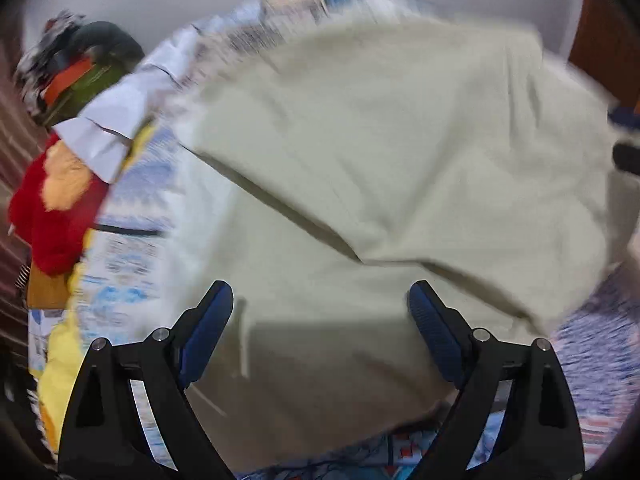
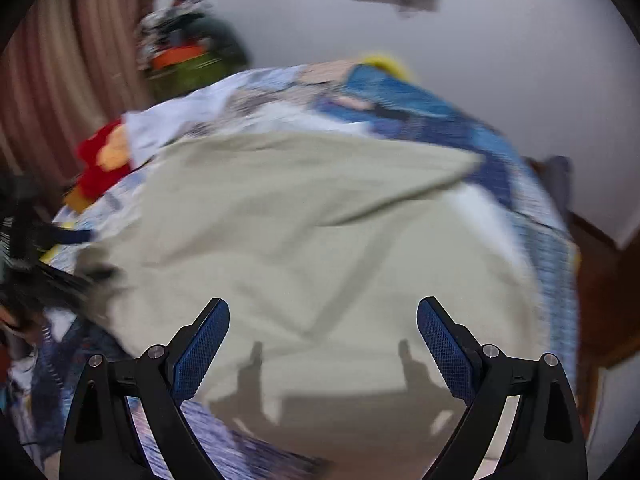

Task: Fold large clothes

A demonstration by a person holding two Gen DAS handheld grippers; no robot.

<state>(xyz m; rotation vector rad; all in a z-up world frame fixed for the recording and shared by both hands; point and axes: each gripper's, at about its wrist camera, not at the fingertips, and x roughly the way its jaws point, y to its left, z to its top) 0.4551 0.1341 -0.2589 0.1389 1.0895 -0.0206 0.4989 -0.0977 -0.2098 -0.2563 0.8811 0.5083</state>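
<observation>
Nothing readable is showing anywhere: the patterned bedspread (image 1: 132, 248) is blurring into streaks, and no letters, labels, brands or numbers are coming through in either view.

A home bedroom. A bed (image 2: 400, 96) under a patterned blue quilt fills the room. Beside the bed hang striped curtains (image 2: 60, 80), with heaped clothes (image 2: 188, 56) near its far corner.

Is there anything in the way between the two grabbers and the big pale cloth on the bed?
Nothing visible: the pale cloth lies bare under the open left gripper and right gripper.
</observation>
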